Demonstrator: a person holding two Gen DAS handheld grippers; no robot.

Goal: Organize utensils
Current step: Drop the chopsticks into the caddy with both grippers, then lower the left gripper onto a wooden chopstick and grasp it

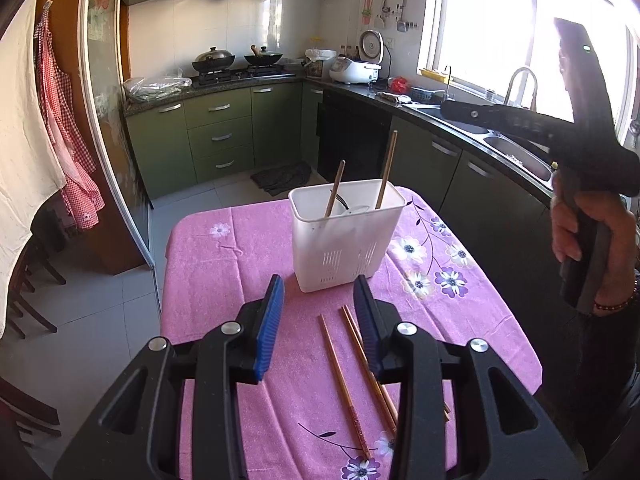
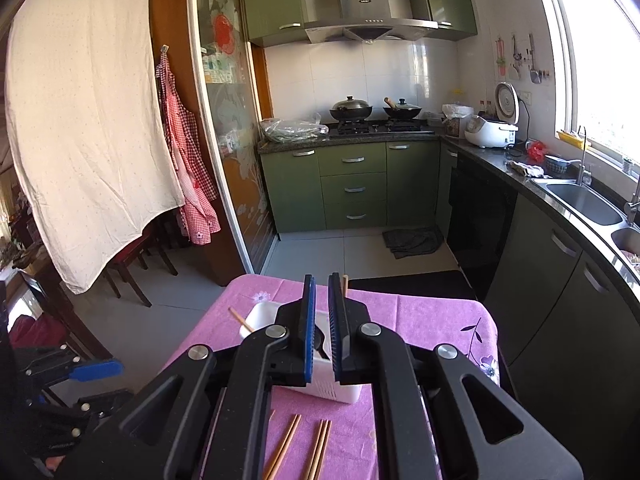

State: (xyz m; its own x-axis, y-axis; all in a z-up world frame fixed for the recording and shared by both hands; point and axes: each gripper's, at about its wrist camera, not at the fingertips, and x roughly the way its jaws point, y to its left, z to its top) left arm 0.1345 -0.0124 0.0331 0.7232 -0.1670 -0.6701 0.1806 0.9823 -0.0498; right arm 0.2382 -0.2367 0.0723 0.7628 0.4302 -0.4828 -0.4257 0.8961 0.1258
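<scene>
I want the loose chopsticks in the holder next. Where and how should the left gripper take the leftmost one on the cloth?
Grip the leftmost chopstick near mid-shaft, coming from above with the pads either side of it. It lies flat on the cloth, apart from the others, so there is room. The left gripper is open above it.

Clearly a lived-in home kitchen. Green cabinets with metal handles (image 2: 352,188) along the far wall, beneath a dark stone worktop (image 2: 344,141). Two lidded black woks (image 2: 351,111) on a gas hob, under a steel extractor hood (image 2: 366,12). White rice cooker (image 2: 490,131) in the far right corner; double steel sink (image 2: 584,200) with tap below a bright window (image 2: 600,60) on the right. Red checked apron (image 2: 188,168) hanging at left beside a sliding frosted-glass door (image 2: 228,128). Near, a counter draped in pink floral cloth (image 2: 432,320).
</scene>
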